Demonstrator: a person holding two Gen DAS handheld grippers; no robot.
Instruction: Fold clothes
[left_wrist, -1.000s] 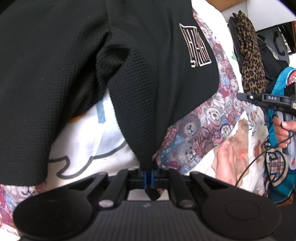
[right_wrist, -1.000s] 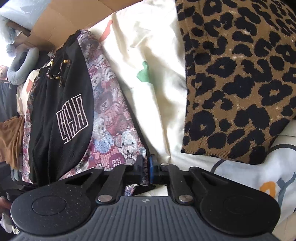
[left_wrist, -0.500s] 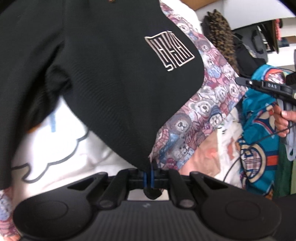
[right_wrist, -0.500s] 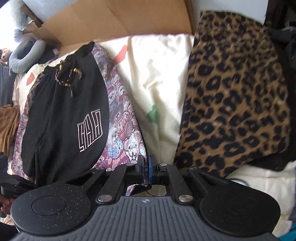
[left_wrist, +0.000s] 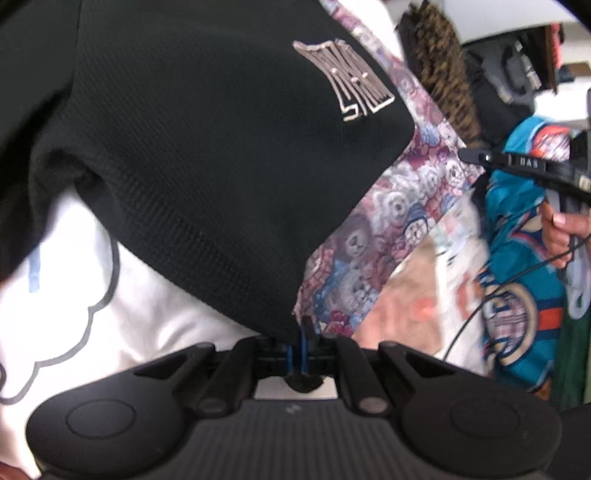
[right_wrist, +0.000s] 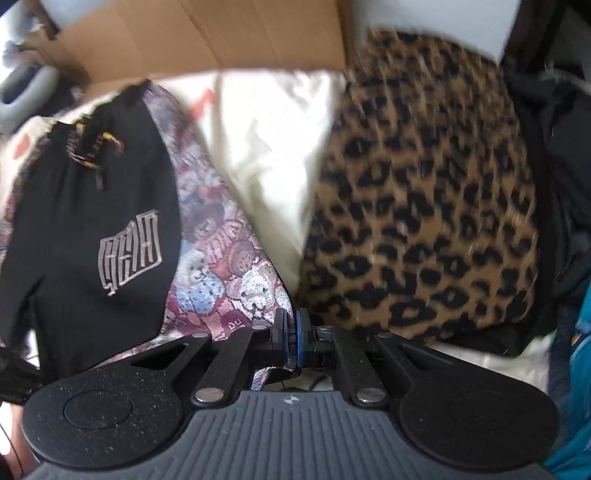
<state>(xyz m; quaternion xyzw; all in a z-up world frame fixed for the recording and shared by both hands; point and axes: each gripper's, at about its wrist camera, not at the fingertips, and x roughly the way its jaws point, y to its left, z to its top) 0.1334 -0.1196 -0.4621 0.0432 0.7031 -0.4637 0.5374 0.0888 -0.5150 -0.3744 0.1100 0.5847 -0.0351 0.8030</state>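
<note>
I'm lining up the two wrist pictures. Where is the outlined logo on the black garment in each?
Left wrist: logo upper right of centre, near the black garment's edge.
Right wrist: logo left of centre, on the garment's lower half.
Shared landmark: the bear-print cloth beside the logo in both.

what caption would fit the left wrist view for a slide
Left gripper, jaws shut on a corner of the black garment, over a bear-print fabric, with the right gripper alongside.

Two close wrist views, shared black garment (left_wrist: 221, 147)
</note>
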